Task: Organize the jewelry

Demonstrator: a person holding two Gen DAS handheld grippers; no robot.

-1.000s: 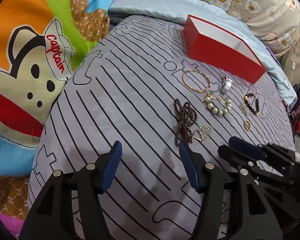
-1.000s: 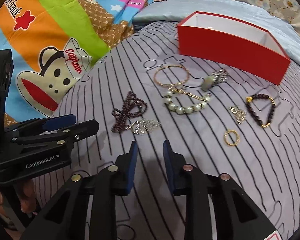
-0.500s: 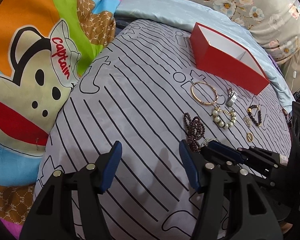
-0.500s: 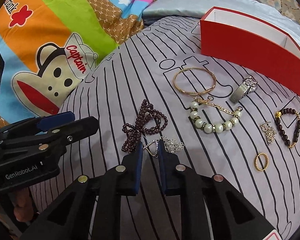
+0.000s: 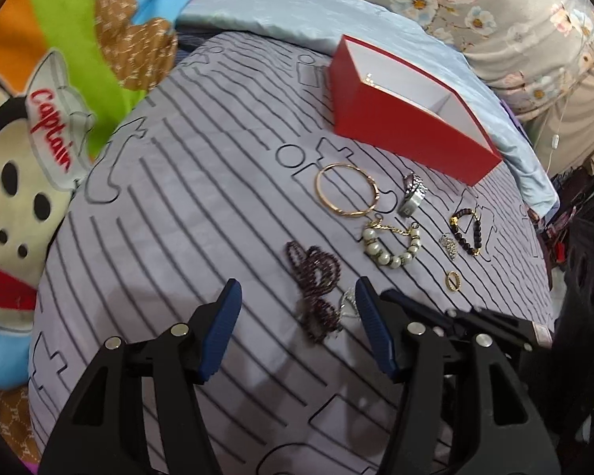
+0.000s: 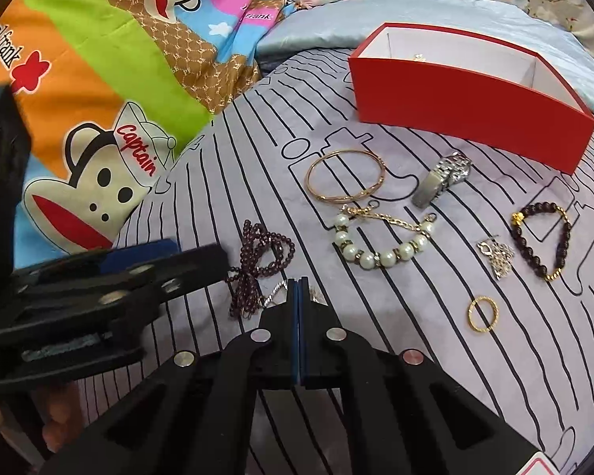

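Jewelry lies on a grey striped cushion (image 6: 225,158). My right gripper (image 6: 299,283) is shut on a silver flower necklace (image 6: 275,291), beside a dark purple bead strand (image 6: 257,257). Further out lie a gold bangle (image 6: 344,176), a pearl bracelet (image 6: 380,245), a silver watch (image 6: 441,178), a dark bead bracelet (image 6: 542,241), a silver brooch (image 6: 497,257) and a gold ring (image 6: 482,313). An open red box (image 6: 467,99) stands at the back. My left gripper (image 5: 297,297) is open and empty, hovering just short of the purple strand (image 5: 316,281). The right gripper's fingers (image 5: 435,316) show to its right.
A bright cartoon monkey blanket (image 6: 99,79) lies to the left. A pale blue sheet (image 5: 297,19) and floral fabric (image 5: 495,8) lie behind the red box (image 5: 408,118). The cushion drops away at the right edge (image 5: 542,277).
My right gripper moved forward and closed on the silver flower necklace. My left gripper moved forward and right, nearer the purple strand, and stayed open.
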